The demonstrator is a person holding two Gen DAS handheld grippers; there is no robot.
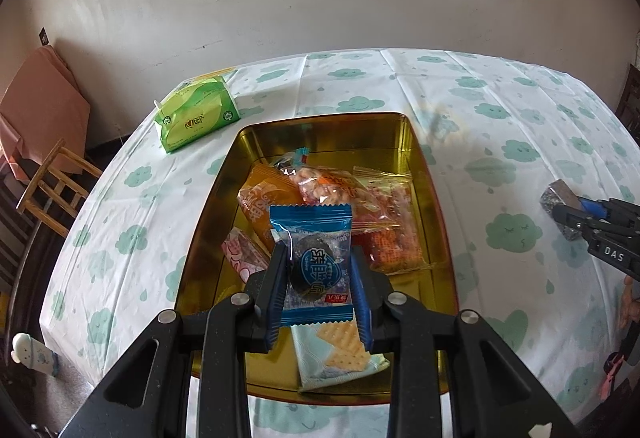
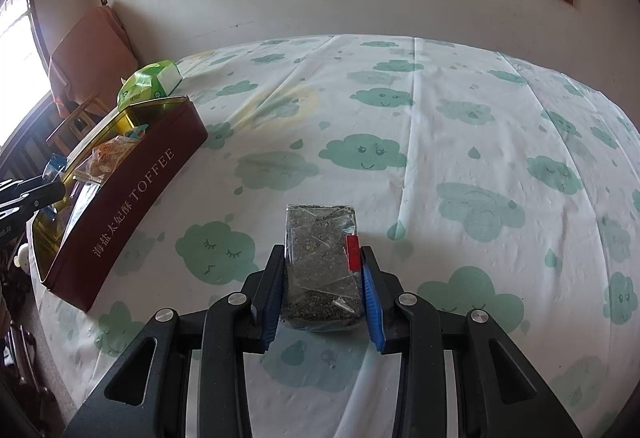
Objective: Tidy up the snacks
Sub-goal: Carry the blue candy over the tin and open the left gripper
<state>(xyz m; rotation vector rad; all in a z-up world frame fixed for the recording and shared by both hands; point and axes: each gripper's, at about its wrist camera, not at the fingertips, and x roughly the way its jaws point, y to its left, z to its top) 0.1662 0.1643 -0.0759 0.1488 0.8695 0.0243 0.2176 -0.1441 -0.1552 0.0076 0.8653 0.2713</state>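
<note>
In the left wrist view my left gripper [image 1: 319,258] is shut on a blue packet [image 1: 312,222] with a dark round biscuit inside. It hangs over the near half of an open gold-lined tin [image 1: 320,116]. In the tin lie an orange packet [image 1: 260,205], a clear nut packet [image 1: 332,185], a red-orange packet [image 1: 394,238], a pink packet [image 1: 242,256] and a cracker packet [image 1: 340,354]. In the right wrist view my right gripper [image 2: 322,258] is shut on a dark speckled bar [image 2: 320,238] in clear wrap, low over the tablecloth to the right of the tin [image 2: 132,205].
A green tissue pack [image 1: 196,111] lies on the cloud-print tablecloth [image 1: 500,141] beyond the tin's far left corner. A wooden chair [image 1: 52,185] and a pink-covered piece of furniture [image 1: 40,105] stand off the table's left side. The wall and a window are behind.
</note>
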